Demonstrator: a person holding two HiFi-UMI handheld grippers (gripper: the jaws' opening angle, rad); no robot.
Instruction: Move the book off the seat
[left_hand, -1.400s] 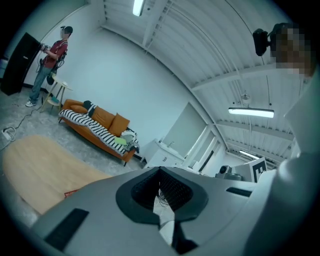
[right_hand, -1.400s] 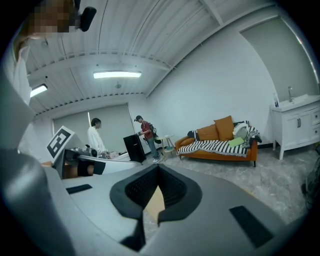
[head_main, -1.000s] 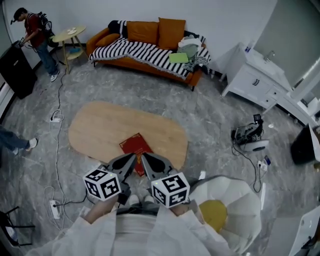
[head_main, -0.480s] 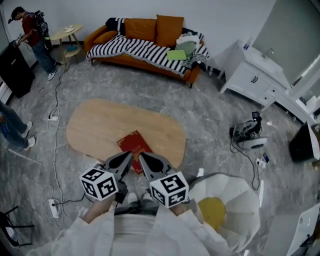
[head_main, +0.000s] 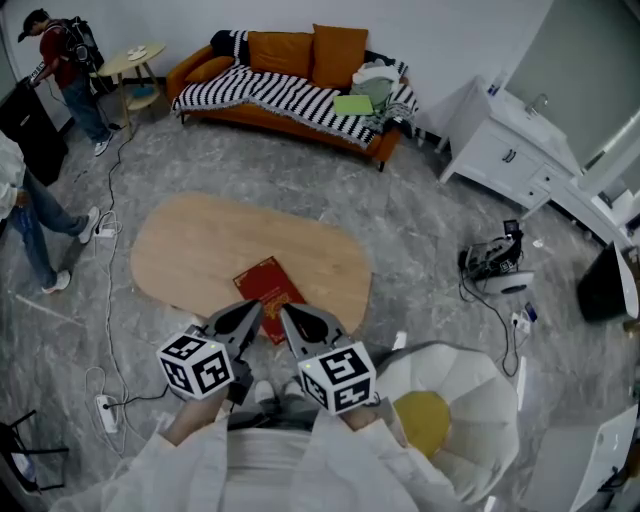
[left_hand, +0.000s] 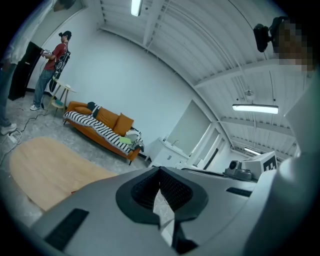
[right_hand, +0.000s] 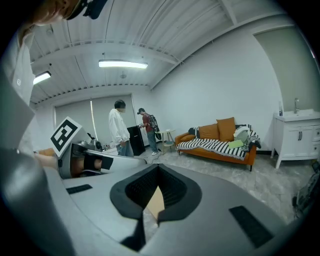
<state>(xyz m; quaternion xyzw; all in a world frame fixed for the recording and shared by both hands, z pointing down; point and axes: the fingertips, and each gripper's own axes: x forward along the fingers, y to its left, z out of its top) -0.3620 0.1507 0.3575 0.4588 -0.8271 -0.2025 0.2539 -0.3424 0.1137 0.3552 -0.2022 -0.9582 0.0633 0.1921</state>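
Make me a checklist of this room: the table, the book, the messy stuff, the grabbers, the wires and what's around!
Surface: oval wooden table.
Job's things: red book lies flat near the table's near edge, not on any seat.
Clutter: striped blanket, cushions and a green item on the orange sofa; yellow cushion in the white chair.
Grippers: left gripper and right gripper hover by the book, jaws shut, holding nothing.
Cables: cable and power strip lie left of the table; wired device at right.
Surroundings: white cabinet, round side table, one person beside it, another nearer.
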